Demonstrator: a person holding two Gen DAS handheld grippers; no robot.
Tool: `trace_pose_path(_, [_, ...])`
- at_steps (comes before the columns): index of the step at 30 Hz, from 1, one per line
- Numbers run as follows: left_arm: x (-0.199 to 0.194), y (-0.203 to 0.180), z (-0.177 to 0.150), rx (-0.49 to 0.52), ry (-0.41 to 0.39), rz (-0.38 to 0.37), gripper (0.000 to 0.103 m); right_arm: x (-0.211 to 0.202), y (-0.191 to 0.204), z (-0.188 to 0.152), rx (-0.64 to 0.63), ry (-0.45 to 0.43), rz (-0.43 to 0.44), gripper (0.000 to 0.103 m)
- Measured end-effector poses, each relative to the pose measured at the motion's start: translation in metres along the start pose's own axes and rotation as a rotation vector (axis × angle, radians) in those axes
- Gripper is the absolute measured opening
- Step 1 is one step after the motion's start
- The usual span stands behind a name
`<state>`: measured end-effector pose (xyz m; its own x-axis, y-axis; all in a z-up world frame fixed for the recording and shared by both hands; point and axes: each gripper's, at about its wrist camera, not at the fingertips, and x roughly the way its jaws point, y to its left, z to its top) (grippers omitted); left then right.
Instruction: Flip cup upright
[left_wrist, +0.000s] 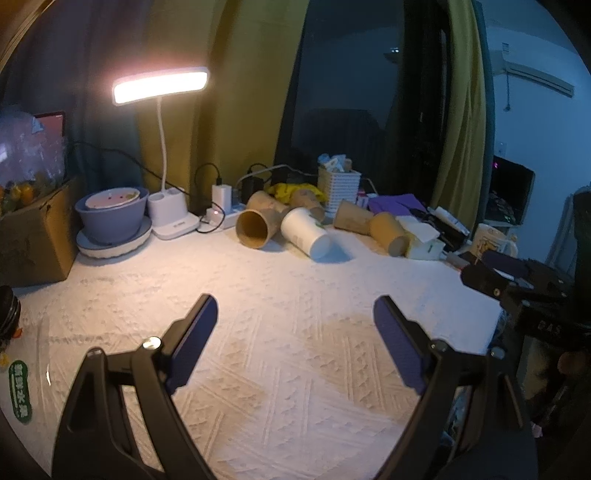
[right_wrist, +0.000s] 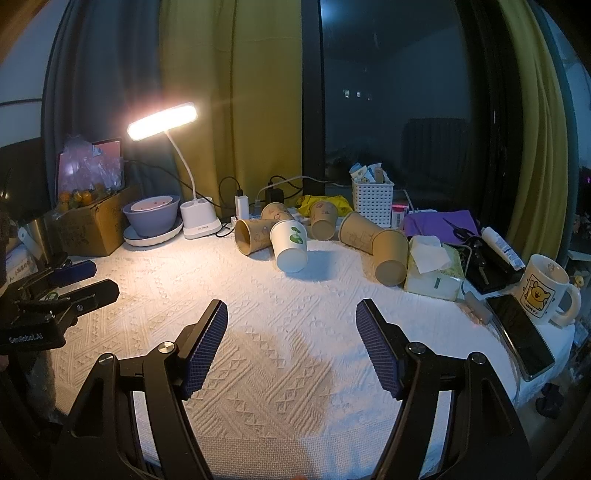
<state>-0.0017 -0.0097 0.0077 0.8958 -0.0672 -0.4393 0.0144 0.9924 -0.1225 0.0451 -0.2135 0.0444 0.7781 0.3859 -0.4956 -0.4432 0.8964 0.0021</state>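
Note:
Several paper cups lie on their sides at the back of the white cloth. A white cup with green print (left_wrist: 304, 232) (right_wrist: 289, 244) lies in front, its base toward me. A brown cup (left_wrist: 255, 226) (right_wrist: 252, 233) lies left of it, mouth toward me. More brown cups (left_wrist: 388, 233) (right_wrist: 388, 251) lie to the right. My left gripper (left_wrist: 295, 308) is open and empty, well short of the cups. My right gripper (right_wrist: 291, 314) is open and empty, also short of them. The left gripper also shows in the right wrist view (right_wrist: 83, 280), the right one in the left wrist view (left_wrist: 491, 269).
A lit desk lamp (right_wrist: 162, 120), a purple bowl on a plate (right_wrist: 151, 218) and a cardboard box (right_wrist: 92, 225) stand at the back left. A white basket (right_wrist: 372, 201), tissue pack (right_wrist: 434, 269), mug (right_wrist: 545, 291) and phone (right_wrist: 521, 334) are at the right. A power strip with cables (left_wrist: 221, 218) lies behind the cups.

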Motion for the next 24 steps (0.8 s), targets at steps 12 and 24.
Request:
trace_pose_path(12, [0.029, 0.002, 0.019, 0.039, 0.037, -0.027, 0.088, 0.016, -0.008, 0.014, 0.000, 0.031, -0.007, 0.074])
trace_pose_path(24, [0.096, 0.016, 0.051, 0.060, 0.129, -0.029, 0.088, 0.077, -0.028, 0.037, 0.029, 0.110, -0.022, 0.074])
